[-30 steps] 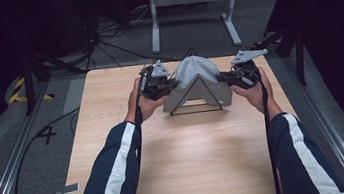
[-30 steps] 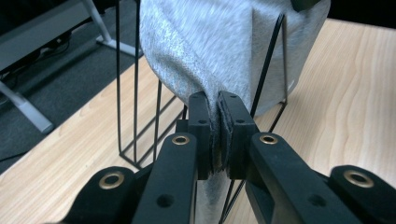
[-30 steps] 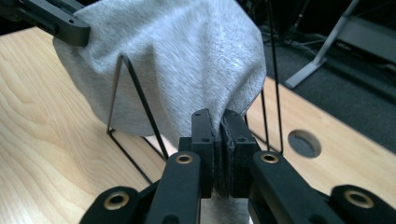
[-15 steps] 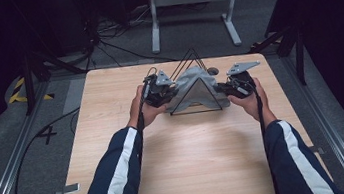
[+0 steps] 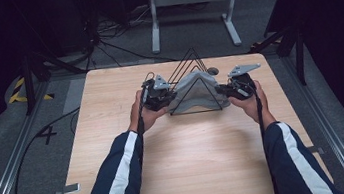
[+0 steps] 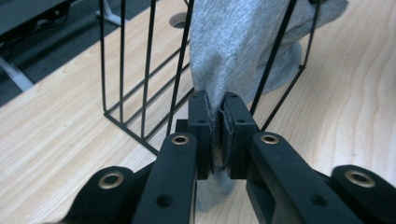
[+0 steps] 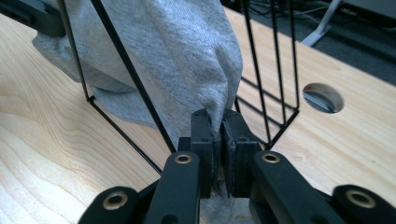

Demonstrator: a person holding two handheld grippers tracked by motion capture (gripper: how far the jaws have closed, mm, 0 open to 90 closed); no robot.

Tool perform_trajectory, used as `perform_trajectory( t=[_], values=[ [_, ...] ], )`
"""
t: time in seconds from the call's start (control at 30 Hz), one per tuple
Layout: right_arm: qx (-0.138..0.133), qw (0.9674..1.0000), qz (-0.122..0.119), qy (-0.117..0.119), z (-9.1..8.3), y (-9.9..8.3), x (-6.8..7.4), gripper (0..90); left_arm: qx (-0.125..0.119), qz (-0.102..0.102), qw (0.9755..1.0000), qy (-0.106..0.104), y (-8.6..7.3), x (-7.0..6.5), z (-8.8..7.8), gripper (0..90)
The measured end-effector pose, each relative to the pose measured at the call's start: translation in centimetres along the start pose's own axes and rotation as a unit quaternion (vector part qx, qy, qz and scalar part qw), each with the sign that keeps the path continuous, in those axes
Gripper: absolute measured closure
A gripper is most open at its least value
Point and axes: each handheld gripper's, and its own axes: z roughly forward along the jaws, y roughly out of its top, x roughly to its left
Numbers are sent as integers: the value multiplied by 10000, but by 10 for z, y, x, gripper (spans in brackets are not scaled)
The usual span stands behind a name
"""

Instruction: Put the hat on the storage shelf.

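Now | L gripper [image 6: 216, 122] + R gripper [image 7: 217, 135] clamp grey cloth [image 5: 198, 92] | wire rack [image 5: 192, 81] mid-table [image 5: 180, 171]

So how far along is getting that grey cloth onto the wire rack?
Done: the grey cloth is draped over the black wire rack. In hand: the left claw and right claw each pinch a cloth end. Left: probably letting go and backing away.

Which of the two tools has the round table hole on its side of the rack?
The right tool, clamped on the grey cloth; the round hole lies beyond the black wire rack there.
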Motion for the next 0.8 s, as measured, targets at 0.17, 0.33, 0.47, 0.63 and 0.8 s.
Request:
perform_trajectory(
  t=[0.17,0.33,0.47,0.63,0.8],
  values=[
    [-25,9999,-91,-107,-14,2,1,827,1,79,9999,105,-4,2,-21,835],
    [-2,9996,-213,-187,-26,2,4,812,132,230,9994,211,-10,2,-41,835],
    [20,9992,-334,-220,-34,0,7,803,190,304,9990,266,-16,2,-56,845],
    [79,9988,-422,-245,-44,-4,10,791,299,383,9984,287,-26,1,-72,832],
    [132,9984,-492,-233,-53,-10,13,783,397,363,9981,301,-40,2,-86,823]
  ],
)
